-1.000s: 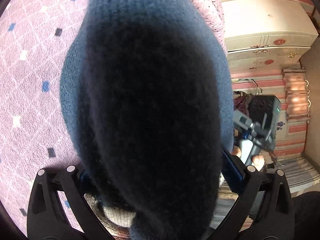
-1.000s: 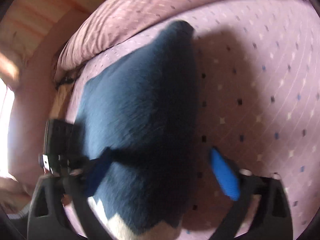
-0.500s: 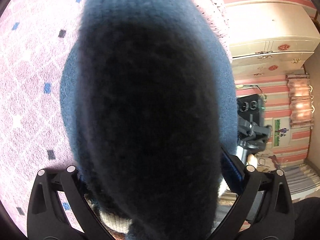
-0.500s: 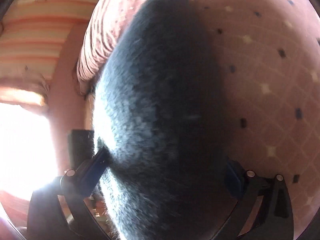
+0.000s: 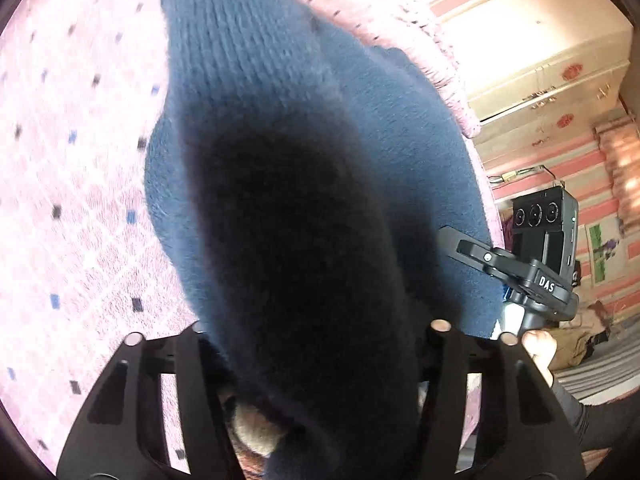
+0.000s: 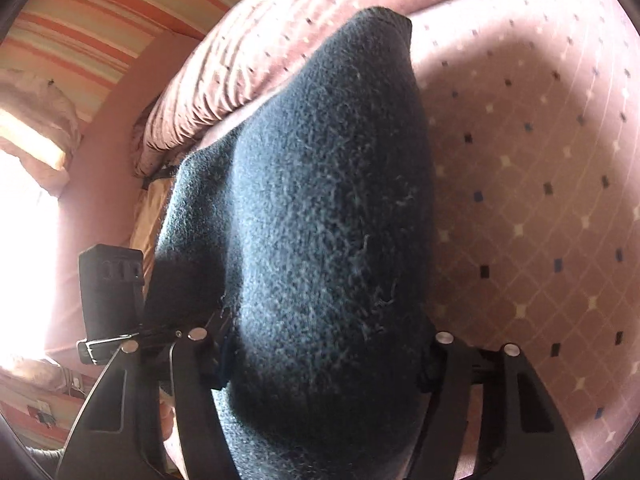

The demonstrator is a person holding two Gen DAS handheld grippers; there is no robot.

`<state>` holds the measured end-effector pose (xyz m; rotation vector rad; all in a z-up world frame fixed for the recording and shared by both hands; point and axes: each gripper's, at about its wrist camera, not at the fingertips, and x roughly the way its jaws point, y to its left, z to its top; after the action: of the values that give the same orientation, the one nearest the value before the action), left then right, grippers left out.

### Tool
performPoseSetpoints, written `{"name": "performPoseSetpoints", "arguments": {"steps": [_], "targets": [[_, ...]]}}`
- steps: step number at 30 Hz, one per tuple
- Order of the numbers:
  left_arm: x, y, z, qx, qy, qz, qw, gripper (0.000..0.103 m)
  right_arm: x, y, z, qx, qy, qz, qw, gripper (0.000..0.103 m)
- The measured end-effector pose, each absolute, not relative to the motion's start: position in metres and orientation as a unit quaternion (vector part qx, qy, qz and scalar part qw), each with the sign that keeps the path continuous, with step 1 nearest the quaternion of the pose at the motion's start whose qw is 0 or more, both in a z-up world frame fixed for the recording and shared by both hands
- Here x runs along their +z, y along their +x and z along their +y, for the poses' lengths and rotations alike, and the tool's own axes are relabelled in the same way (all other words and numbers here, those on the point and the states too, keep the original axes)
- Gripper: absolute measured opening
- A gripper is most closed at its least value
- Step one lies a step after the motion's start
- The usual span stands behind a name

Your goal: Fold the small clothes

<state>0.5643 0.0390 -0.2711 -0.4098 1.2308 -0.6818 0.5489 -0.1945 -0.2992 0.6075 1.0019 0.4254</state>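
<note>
Garment: a dark blue knitted garment [image 5: 256,80] lies on the pink bedspread [image 5: 80,208], its near end raised towards both cameras; a beige patch shows under that end in the left wrist view.
Left gripper [image 5: 316,344]: jaws have just been closing, now about half open, with a thick fold of the garment filling the gap between them; the pads are hidden by the wool, so a firm grip cannot be confirmed.
Right gripper [image 6: 320,344]: jaws have just been closing too, about half open, garment [image 6: 332,200] bunched between them.
Bedspread [image 6: 540,160]: diamond pattern with small dark and blue squares, to either side of the garment.
Pillow [image 6: 280,36]: beyond the garment's far end.
</note>
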Motion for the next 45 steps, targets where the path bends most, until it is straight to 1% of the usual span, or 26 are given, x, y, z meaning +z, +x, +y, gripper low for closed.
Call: {"name": "performPoseSetpoints", "arguments": {"steps": [6, 9, 12, 18, 21, 24, 27, 30, 31, 32, 34, 35, 36, 37, 38, 41, 45], "targets": [[-0.230, 0.563, 0.011, -0.325, -0.168, 0.533, 0.763, 0.057, -0.264, 0.526, -0.226, 0.215, 0.289, 0.424, 0.831, 0.063], [-0.205, 0.556, -0.032, -0.329, -0.153, 0.527, 0.768, 0.057, -0.243, 0.515, -0.255, 0.209, 0.289, 0.420, 0.835, 0.063], [-0.201, 0.542, -0.068, -0.334, -0.164, 0.533, 0.759, 0.057, -0.230, 0.496, -0.294, 0.192, 0.286, 0.426, 0.837, 0.063], [-0.226, 0.494, -0.167, -0.356, -0.171, 0.555, 0.732, 0.057, -0.229, 0.440, -0.368, 0.143, 0.287, 0.456, 0.830, 0.063], [-0.246, 0.477, -0.198, -0.356, -0.164, 0.566, 0.725, 0.057, -0.246, 0.415, -0.395, 0.126, 0.290, 0.467, 0.826, 0.063], [-0.270, 0.469, -0.221, -0.350, -0.149, 0.573, 0.726, 0.057, -0.275, 0.396, -0.417, 0.124, 0.306, 0.467, 0.820, 0.064], [-0.281, 0.466, -0.242, -0.338, -0.136, 0.571, 0.736, 0.058, -0.300, 0.390, -0.419, 0.132, 0.326, 0.464, 0.813, 0.064], [-0.295, 0.456, -0.244, -0.330, -0.135, 0.562, 0.746, 0.065, -0.318, 0.393, -0.420, 0.146, 0.325, 0.452, 0.818, 0.066], [-0.297, 0.458, -0.243, -0.329, -0.135, 0.558, 0.750, 0.071, -0.318, 0.396, -0.421, 0.153, 0.325, 0.446, 0.820, 0.068], [-0.298, 0.456, -0.247, -0.327, -0.133, 0.555, 0.753, 0.080, -0.322, 0.398, -0.422, 0.158, 0.327, 0.441, 0.821, 0.070], [-0.303, 0.459, -0.256, -0.323, -0.129, 0.554, 0.756, 0.092, -0.331, 0.407, -0.430, 0.168, 0.334, 0.434, 0.819, 0.074], [-0.307, 0.457, -0.256, -0.324, -0.131, 0.551, 0.758, 0.096, -0.332, 0.408, -0.429, 0.171, 0.332, 0.428, 0.823, 0.075], [-0.310, 0.458, -0.254, -0.326, -0.129, 0.546, 0.761, 0.097, -0.331, 0.409, -0.429, 0.172, 0.330, 0.423, 0.826, 0.075], [-0.311, 0.458, -0.255, -0.326, -0.127, 0.541, 0.765, 0.099, -0.332, 0.410, -0.428, 0.174, 0.329, 0.419, 0.828, 0.078], [-0.311, 0.457, -0.257, -0.330, -0.128, 0.537, 0.766, 0.099, -0.331, 0.411, -0.427, 0.171, 0.326, 0.416, 0.832, 0.084], [-0.309, 0.454, -0.235, -0.341, -0.145, 0.527, 0.765, 0.097, -0.324, 0.406, -0.436, 0.165, 0.310, 0.410, 0.842, 0.086], [-0.287, 0.441, -0.208, -0.328, -0.124, 0.495, 0.795, 0.097, -0.311, 0.388, -0.439, 0.142, 0.305, 0.395, 0.855, 0.087]]}}
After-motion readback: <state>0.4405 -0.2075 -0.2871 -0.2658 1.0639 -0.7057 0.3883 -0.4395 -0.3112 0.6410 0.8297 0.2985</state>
